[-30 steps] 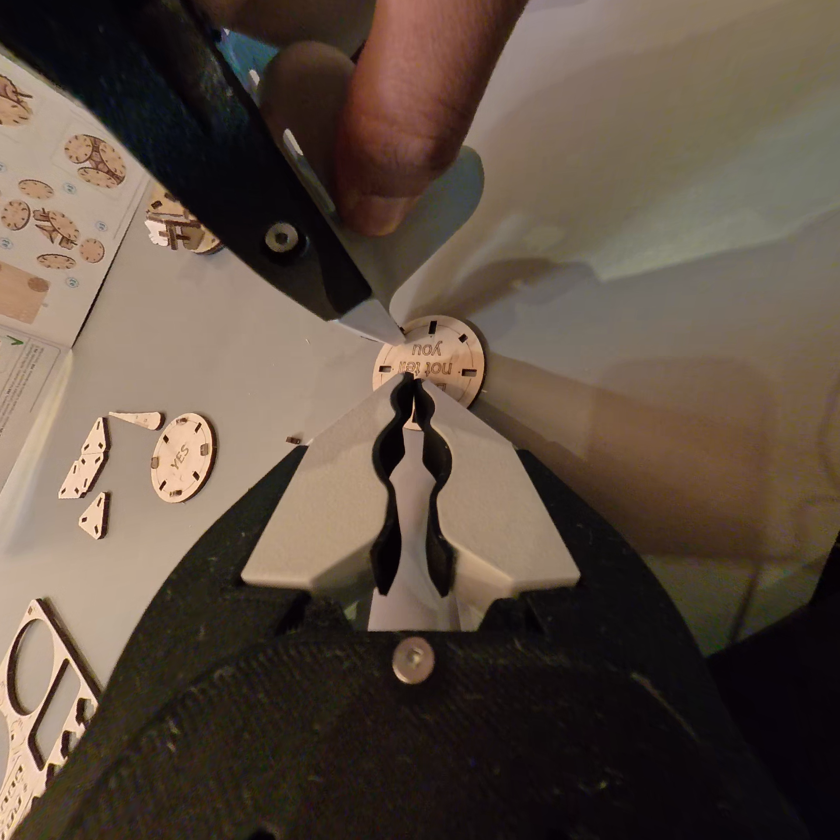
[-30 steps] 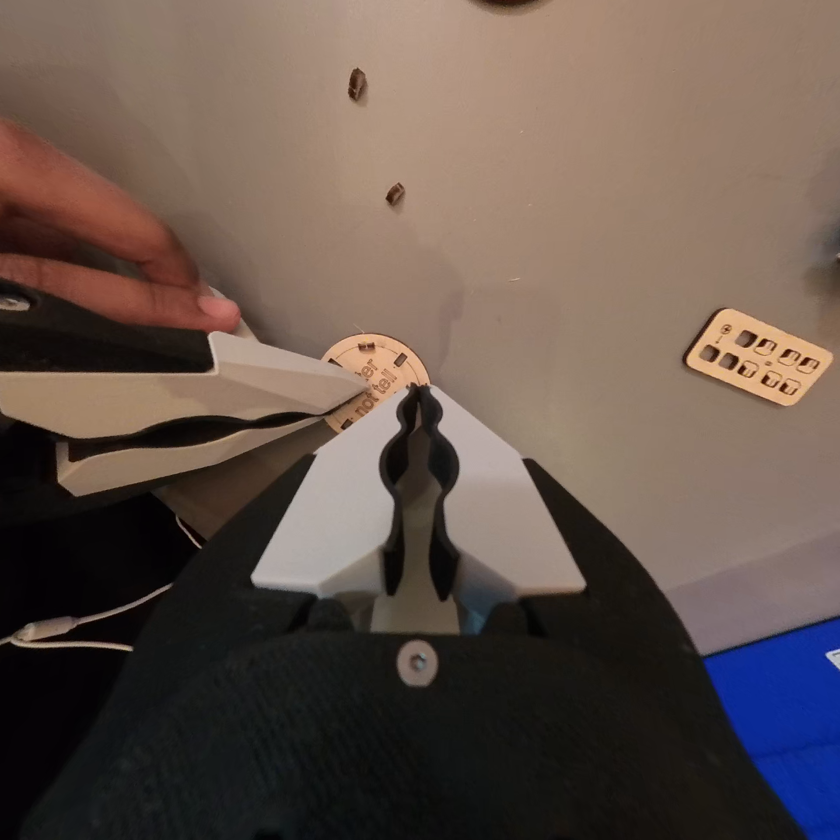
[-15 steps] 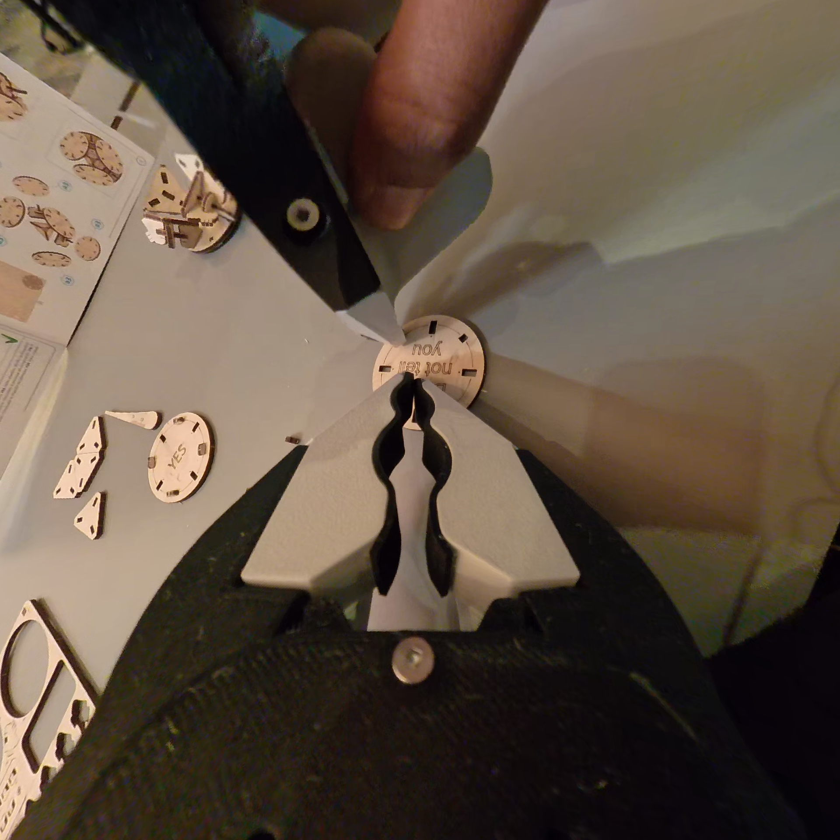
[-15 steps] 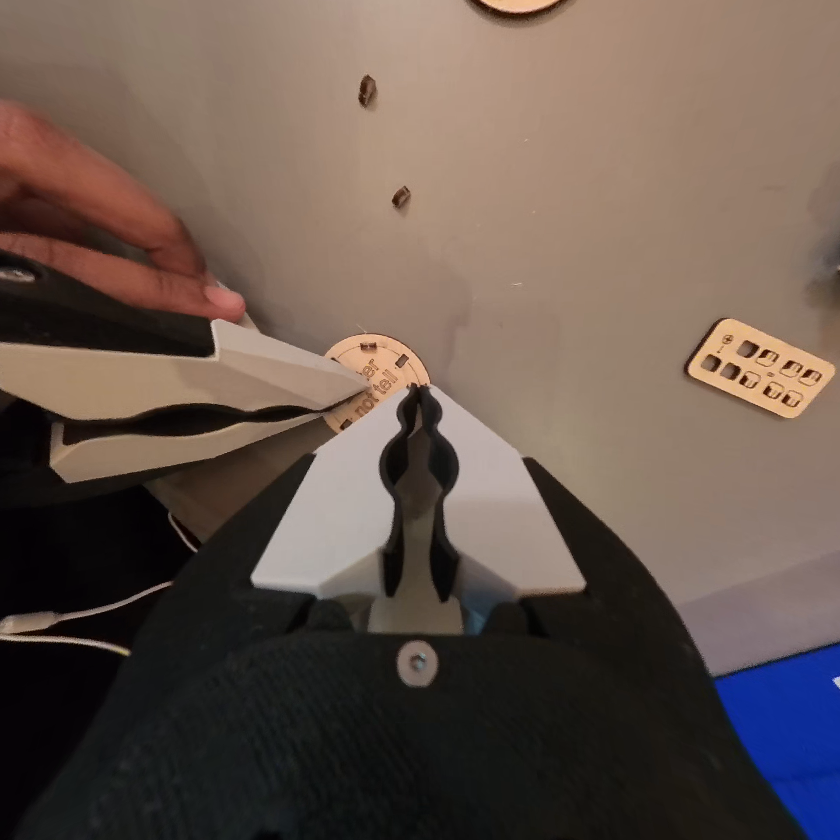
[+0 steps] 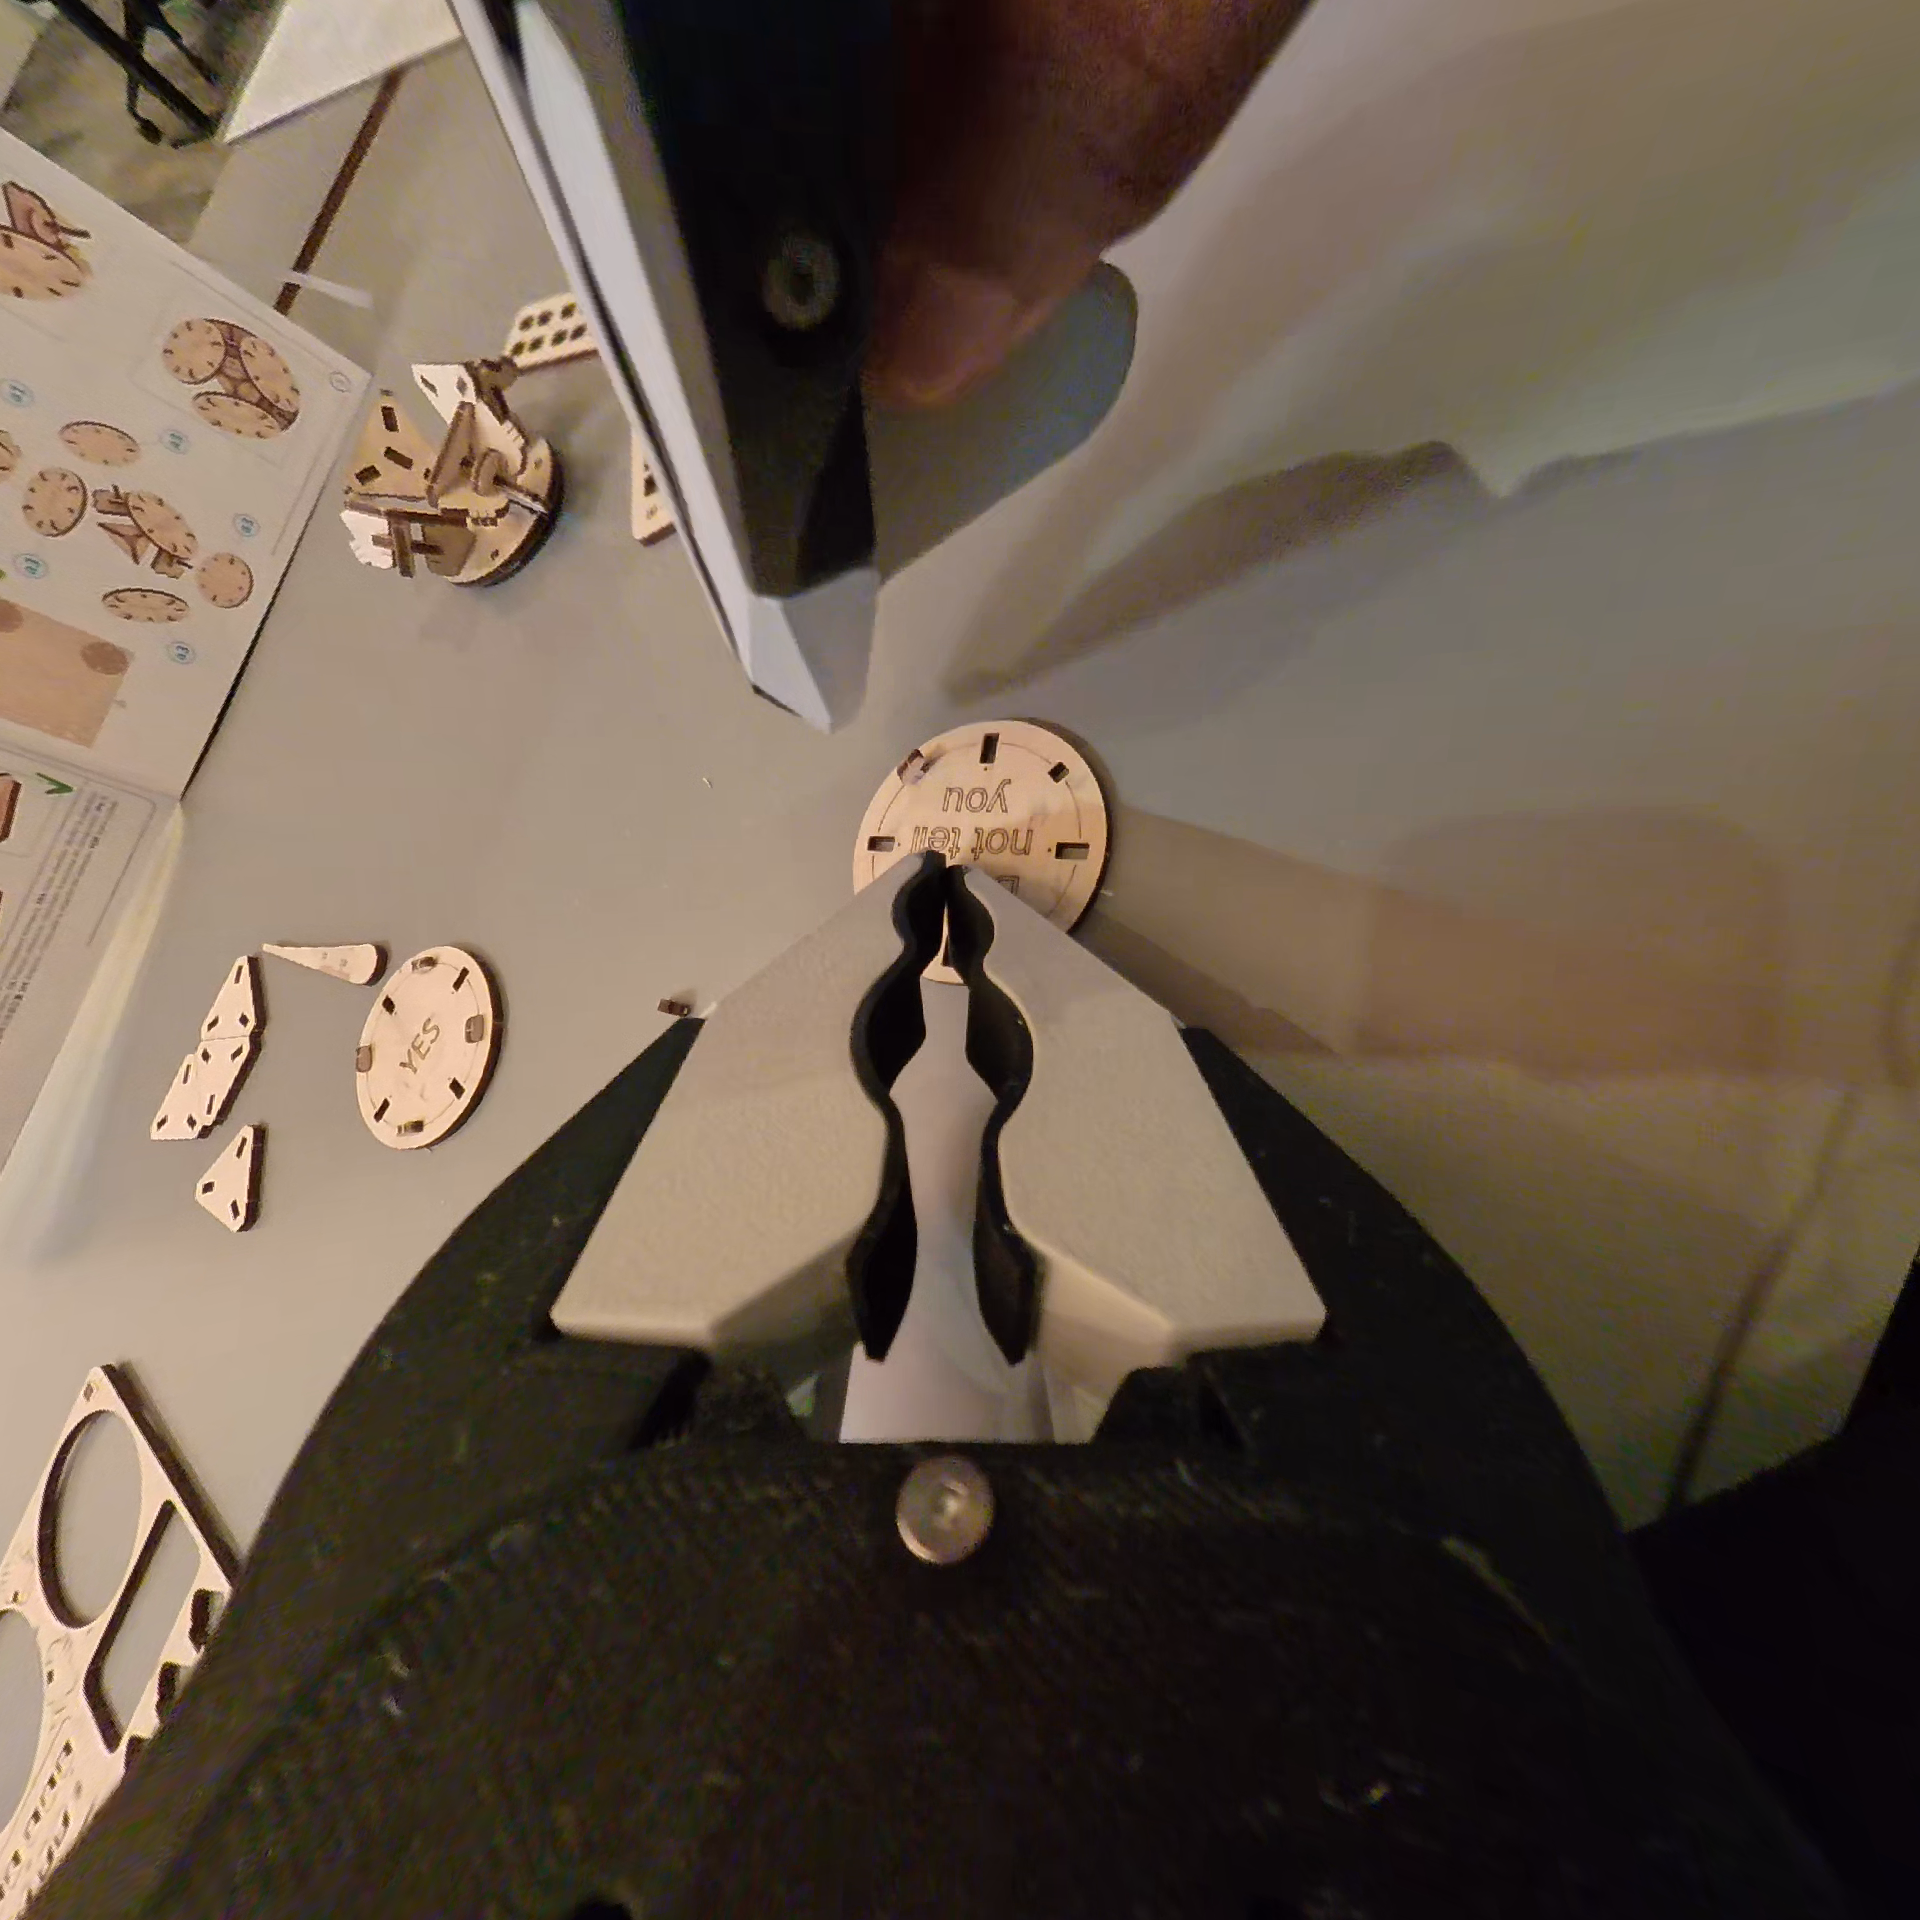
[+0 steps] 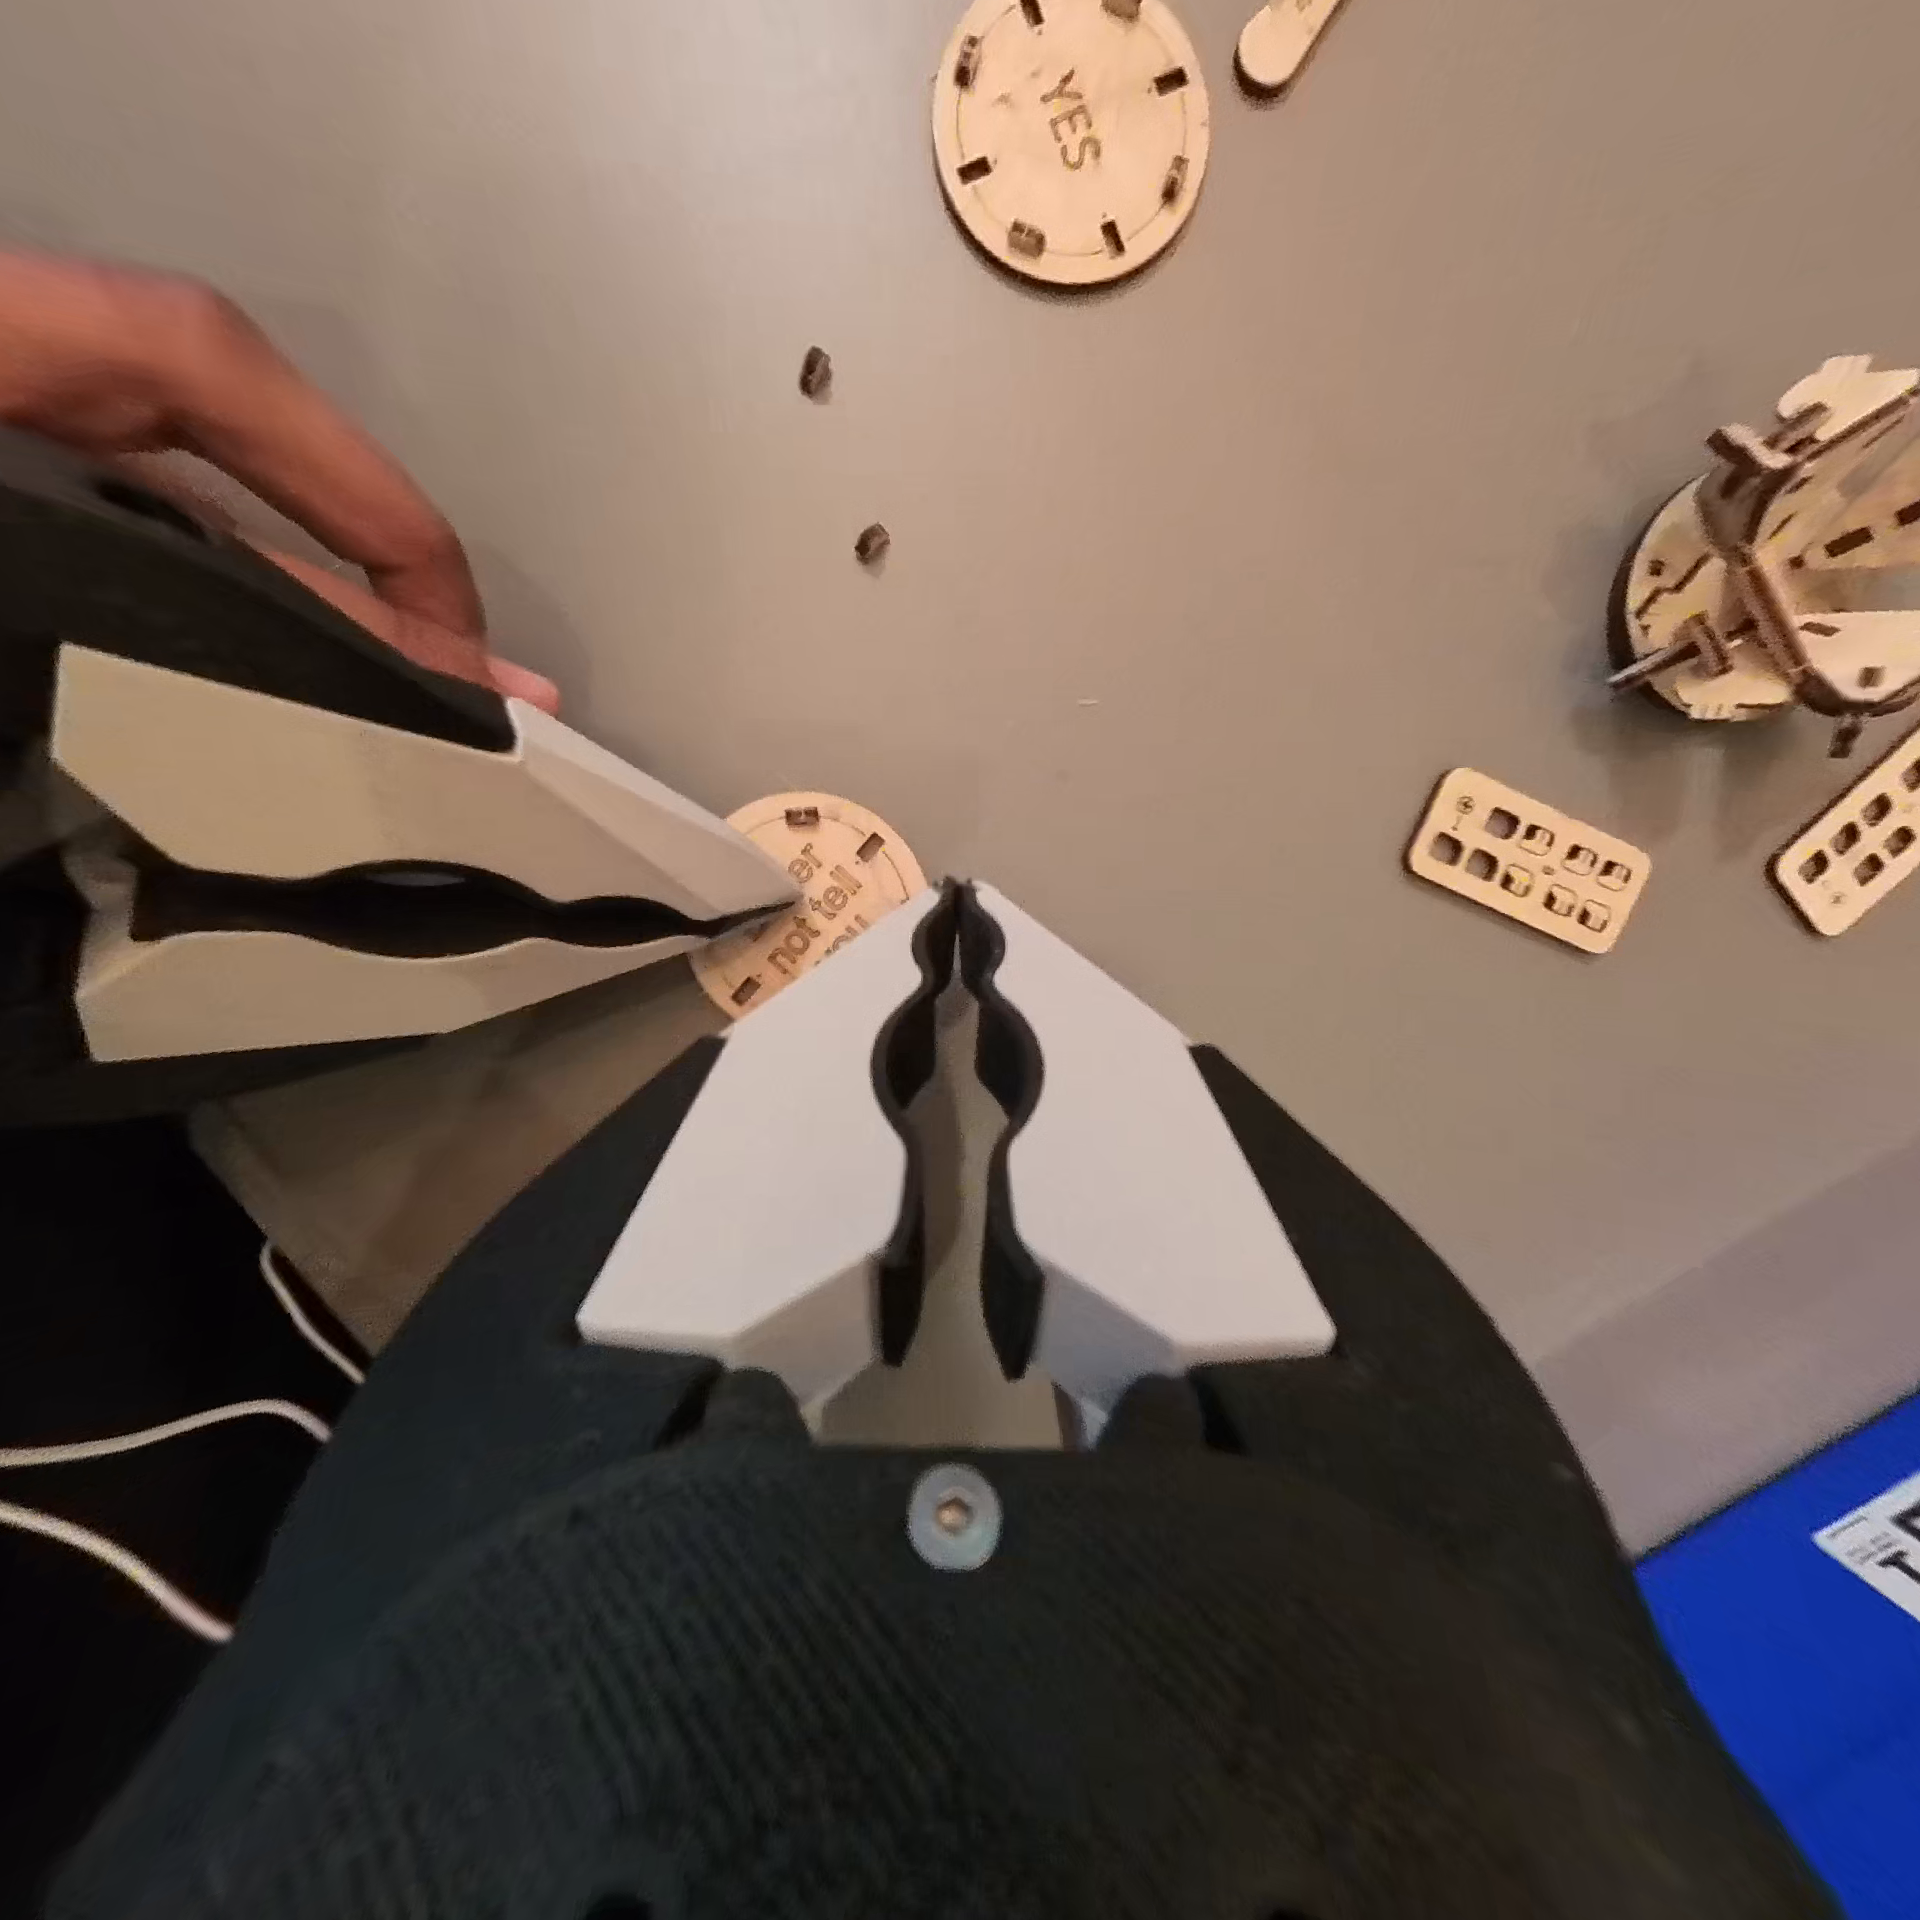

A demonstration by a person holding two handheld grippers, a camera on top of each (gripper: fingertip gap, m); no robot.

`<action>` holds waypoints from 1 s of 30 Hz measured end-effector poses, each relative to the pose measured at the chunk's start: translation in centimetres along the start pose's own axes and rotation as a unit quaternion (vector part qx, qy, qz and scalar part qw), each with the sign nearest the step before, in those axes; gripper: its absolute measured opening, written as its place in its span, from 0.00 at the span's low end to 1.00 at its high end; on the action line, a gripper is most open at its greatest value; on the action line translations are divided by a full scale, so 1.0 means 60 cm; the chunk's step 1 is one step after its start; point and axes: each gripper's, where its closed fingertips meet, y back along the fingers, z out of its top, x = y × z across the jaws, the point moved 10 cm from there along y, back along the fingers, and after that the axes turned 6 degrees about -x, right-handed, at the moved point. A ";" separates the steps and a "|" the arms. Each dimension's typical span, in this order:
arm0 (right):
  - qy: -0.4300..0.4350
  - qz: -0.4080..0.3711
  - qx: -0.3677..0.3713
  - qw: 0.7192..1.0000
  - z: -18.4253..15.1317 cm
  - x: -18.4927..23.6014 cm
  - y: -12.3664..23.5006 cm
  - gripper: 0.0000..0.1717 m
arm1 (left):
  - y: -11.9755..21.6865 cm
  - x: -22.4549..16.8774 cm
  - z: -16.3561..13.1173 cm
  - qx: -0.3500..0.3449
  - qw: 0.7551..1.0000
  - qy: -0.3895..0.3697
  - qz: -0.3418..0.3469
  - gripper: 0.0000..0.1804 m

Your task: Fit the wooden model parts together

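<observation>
My right gripper (image 6: 956, 888), fingers closed empty, has drawn off the engraved disc (image 5: 1029, 790) at frame centre; my left gripper (image 5: 943, 871), also closed, still rests on it.

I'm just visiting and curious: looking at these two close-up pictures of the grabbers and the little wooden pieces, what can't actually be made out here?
- Wooden disc: its near part is covered by the left gripper in the left wrist view.
- The same disc in the right wrist view: both grippers overlap it.
- Perforated wooden sheet: cut off by the left edge.
- Small wooden assembly: cut off by the right edge.
- Hand: blurred.
</observation>
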 end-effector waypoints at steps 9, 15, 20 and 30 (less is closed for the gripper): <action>-0.001 -0.001 0.001 1.000 -0.006 0.009 -0.009 0.00 | 0.000 -0.001 0.000 0.001 1.000 -0.005 0.004 0.00; -0.013 0.005 -0.013 1.000 -0.003 0.006 0.000 0.00 | 0.000 -0.001 0.000 0.001 1.000 -0.006 0.005 0.00; -0.034 0.040 0.020 0.998 -0.013 0.009 -0.015 0.00 | 0.000 -0.001 0.000 0.001 1.000 -0.005 0.004 0.00; -0.055 0.029 -0.080 0.995 0.002 -0.005 0.002 0.00 | -0.001 -0.002 0.000 0.001 1.000 -0.006 0.005 0.00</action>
